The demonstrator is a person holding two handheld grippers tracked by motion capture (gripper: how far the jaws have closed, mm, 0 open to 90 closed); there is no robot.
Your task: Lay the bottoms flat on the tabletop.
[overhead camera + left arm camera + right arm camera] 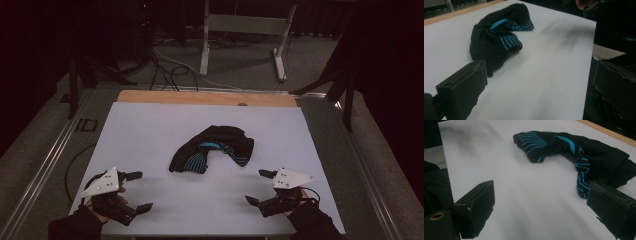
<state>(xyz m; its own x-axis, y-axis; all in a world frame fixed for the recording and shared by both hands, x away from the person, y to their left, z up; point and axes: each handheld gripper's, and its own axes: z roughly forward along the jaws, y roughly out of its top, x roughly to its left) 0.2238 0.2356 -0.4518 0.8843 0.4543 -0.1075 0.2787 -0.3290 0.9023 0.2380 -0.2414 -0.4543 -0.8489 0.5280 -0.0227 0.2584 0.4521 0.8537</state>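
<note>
Looking down from the high view, a crumpled black garment (212,149) with blue stripes lies mid-table (150,125), between and beyond the left gripper (138,191) and right gripper (258,186), both wide open and empty. Each gripper view shows spread jaws facing the garment (496,37) (584,152).

- A crumpled black garment with blue stripes (212,149) lies mid-way across the white table (150,130).
- The left gripper (138,191) hovers near the table's near-left corner — jaws spread wide, holding nothing.
- The right gripper (259,187) sits near-right, jaws likewise apart, well clear of the garment.
</note>
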